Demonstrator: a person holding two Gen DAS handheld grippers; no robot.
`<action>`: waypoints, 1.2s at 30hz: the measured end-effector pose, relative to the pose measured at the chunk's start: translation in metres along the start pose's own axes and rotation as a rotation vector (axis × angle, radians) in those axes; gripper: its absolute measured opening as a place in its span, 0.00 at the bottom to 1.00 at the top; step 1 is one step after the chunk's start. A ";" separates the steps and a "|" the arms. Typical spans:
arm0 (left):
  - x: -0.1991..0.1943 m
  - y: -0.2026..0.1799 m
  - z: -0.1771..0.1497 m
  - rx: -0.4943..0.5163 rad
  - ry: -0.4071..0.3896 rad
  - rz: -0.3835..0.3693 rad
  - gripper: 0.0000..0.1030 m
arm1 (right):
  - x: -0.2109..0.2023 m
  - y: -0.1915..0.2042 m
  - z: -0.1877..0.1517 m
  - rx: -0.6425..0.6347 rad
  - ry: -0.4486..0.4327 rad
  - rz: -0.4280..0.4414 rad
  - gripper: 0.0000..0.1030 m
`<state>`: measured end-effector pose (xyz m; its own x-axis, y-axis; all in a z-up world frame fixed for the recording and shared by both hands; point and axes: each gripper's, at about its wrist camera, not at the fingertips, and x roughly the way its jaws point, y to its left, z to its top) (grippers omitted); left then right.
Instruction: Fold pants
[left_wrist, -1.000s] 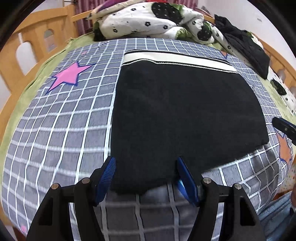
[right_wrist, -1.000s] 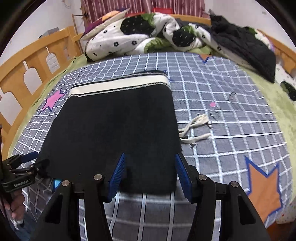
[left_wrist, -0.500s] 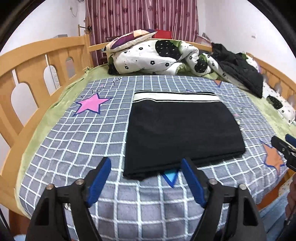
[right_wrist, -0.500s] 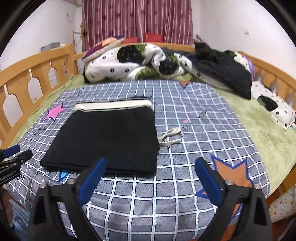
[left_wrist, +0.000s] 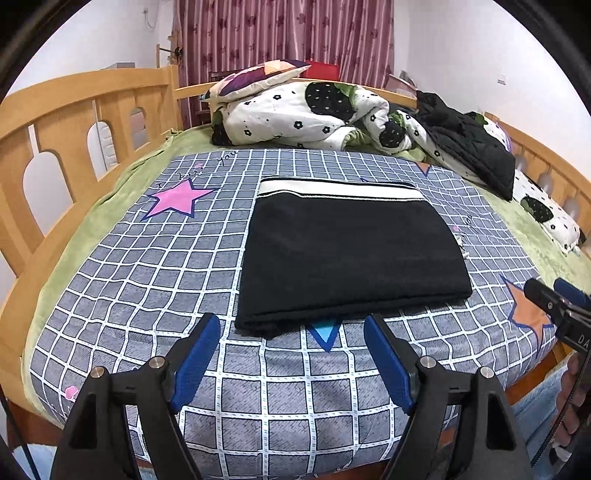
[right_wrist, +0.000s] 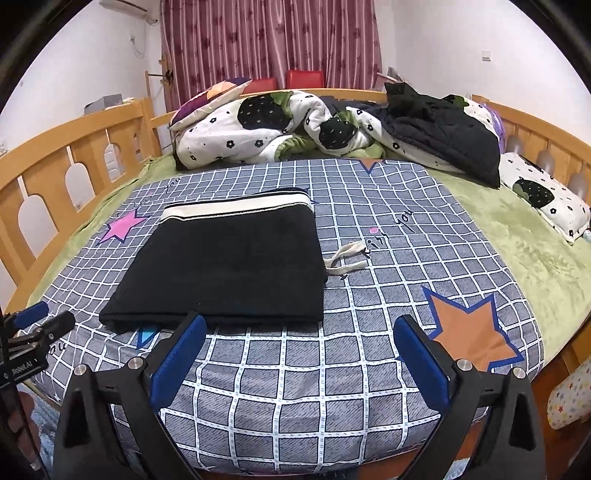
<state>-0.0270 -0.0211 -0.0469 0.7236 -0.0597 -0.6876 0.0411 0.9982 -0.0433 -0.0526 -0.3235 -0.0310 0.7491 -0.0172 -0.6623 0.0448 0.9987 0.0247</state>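
The black pants (left_wrist: 351, 254) lie folded flat on the bed (left_wrist: 155, 280) (white band at the far end). The left hand-held gripper (left_wrist: 291, 350) and the right hand-held gripper (right_wrist: 299, 354) are both spread wide, holding nothing.

**Lighting and Image Quality**

Both views are evenly and brightly lit by diffuse indoor light; shadows are soft and faint. Focus is sharp throughout. Fisheye distortion bows the bed rails (left_wrist: 85, 110) toward the frame edges. Black vignetting fills all four corners. No glare visible.
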 end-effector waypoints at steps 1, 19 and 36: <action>0.000 0.001 0.000 -0.005 0.000 -0.001 0.77 | 0.000 0.000 0.000 0.000 -0.001 -0.002 0.97; 0.000 0.003 0.000 -0.013 0.011 -0.004 0.77 | 0.007 -0.001 0.000 0.000 0.007 -0.014 0.97; -0.001 0.002 0.000 -0.011 0.012 -0.006 0.77 | 0.007 -0.005 -0.001 0.013 0.004 -0.019 0.97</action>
<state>-0.0275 -0.0189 -0.0468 0.7151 -0.0654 -0.6960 0.0379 0.9978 -0.0548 -0.0481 -0.3282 -0.0363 0.7452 -0.0358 -0.6659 0.0674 0.9975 0.0218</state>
